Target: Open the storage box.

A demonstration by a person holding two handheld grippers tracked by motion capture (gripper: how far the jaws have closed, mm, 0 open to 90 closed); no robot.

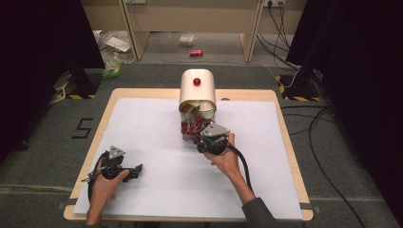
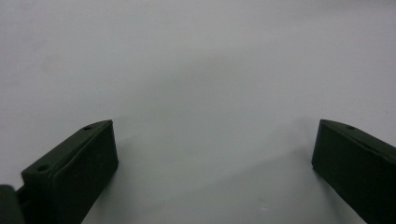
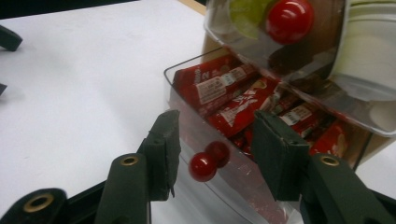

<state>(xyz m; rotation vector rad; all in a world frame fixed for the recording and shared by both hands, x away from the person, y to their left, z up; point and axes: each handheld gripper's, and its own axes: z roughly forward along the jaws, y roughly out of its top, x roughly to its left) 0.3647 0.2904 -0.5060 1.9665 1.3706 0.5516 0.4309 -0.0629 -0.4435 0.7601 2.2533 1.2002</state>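
A small white cabinet stands at the back middle of the table, with a red knob on its rounded lid. Its clear lower drawer is pulled out and holds red wrapped candy bars. The drawer's front carries a small red knob. My right gripper points at that front, a jaw on each side of the knob and neither pad touching it. In the high view the right gripper sits against the drawer. My left gripper rests open near the front left, nothing between its jaws.
A white sheet covers most of the wooden table. The cabinet's upper compartment holds white cups behind a clear flap with a red knob. Cables run on the floor to the right.
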